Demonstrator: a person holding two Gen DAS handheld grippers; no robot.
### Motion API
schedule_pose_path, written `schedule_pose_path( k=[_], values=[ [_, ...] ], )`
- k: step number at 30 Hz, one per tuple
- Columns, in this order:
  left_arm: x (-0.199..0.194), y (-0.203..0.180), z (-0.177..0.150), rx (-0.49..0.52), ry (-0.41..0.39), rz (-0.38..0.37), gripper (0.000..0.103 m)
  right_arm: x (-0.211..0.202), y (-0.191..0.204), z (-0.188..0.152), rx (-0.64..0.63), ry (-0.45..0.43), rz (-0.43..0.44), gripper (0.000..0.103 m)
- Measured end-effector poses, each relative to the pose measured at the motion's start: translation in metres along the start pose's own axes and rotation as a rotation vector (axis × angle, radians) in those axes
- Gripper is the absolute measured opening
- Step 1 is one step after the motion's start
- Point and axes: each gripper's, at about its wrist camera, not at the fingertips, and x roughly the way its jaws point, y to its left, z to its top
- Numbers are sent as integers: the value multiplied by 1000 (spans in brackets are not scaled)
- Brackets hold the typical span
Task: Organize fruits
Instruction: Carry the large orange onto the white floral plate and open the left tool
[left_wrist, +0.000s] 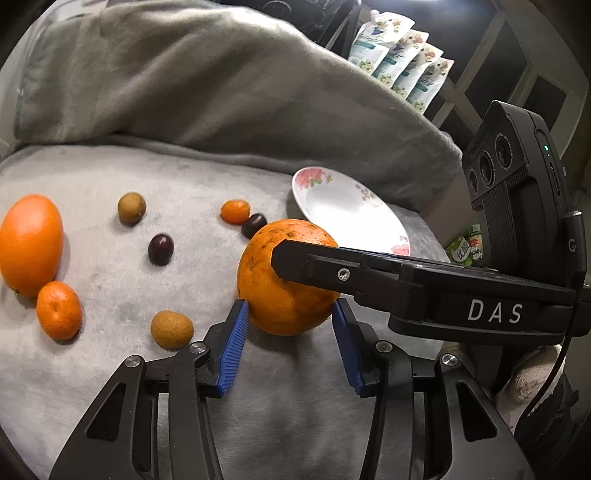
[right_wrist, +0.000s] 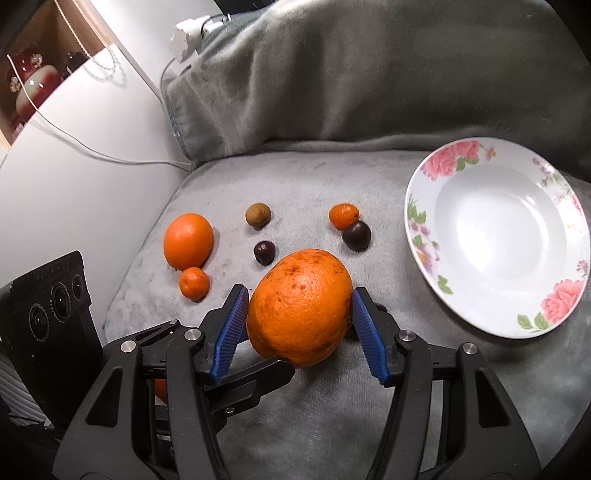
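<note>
A large speckled orange (left_wrist: 284, 280) (right_wrist: 301, 306) sits on the grey blanket between both grippers. My left gripper (left_wrist: 290, 321) has its blue pads on either side of it, left pad touching, right pad close. My right gripper (right_wrist: 297, 314) is shut on the orange, pads pressed to both sides; its black finger crosses the orange in the left wrist view. A flowered white plate (left_wrist: 347, 210) (right_wrist: 498, 232) lies empty to the right. Other fruits lie scattered: a smooth orange (right_wrist: 188, 240), a mandarin (right_wrist: 194, 282), a small mandarin (right_wrist: 343, 216), two dark plums (right_wrist: 356, 234) (right_wrist: 264, 252), a brown fruit (right_wrist: 258, 214), another (left_wrist: 171, 328).
A grey pillow (right_wrist: 369, 74) rises behind the fruits. A white wall with a cable (right_wrist: 92, 155) stands at the left. Printed pouches (left_wrist: 402, 59) stand beyond the pillow.
</note>
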Motion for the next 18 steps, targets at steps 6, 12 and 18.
schedule_pose_path(
  k=[6, 12, 18],
  values=[
    [-5, -14, 10, 30, -31, -18, 45, -22, -2, 5, -6, -51, -13, 60],
    [3, -31, 19, 54, -34, -46, 45, -40, -19, 7, 22, -83, -33, 60],
    [20, -50, 27, 84, -24, -74, 45, -56, -40, 8, 59, -112, -62, 60]
  ],
)
